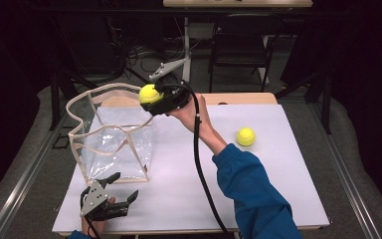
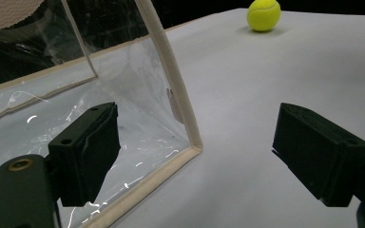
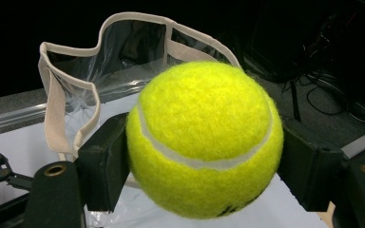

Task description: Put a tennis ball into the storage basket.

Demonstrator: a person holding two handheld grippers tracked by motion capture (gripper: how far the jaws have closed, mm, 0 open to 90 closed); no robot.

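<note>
The work in hand is loading tennis balls into a clear plastic bag (image 1: 112,134) with beige trim, which stands open-mouthed on the white table (image 1: 258,189) at about 9 o'clock from the table's middle. As far as the pictures show, no ball lies inside it yet.

The right gripper (image 1: 154,97) is clamped on one tennis ball (image 1: 148,93); in the right gripper view the two black jaws press on either side of that ball (image 3: 204,137), with the bag's rim (image 3: 71,85) just beyond at 10 to 11 o'clock. From above, the held ball hangs in the air at the bag's far right edge, at about 1 o'clock of the opening, near the rim but apparently not yet over the middle.

The left gripper (image 1: 122,191) rests low at 7 o'clock on the table, jaws wide apart and holding nothing, just beside the bag's near bottom corner (image 2: 192,145).

A second tennis ball (image 1: 245,136) sits loose on the table at 3 o'clock, well apart from the bag.

By this reading, the first ball is picked up and carried; centring it over the mouth and releasing it remain, then the second ball.
</note>
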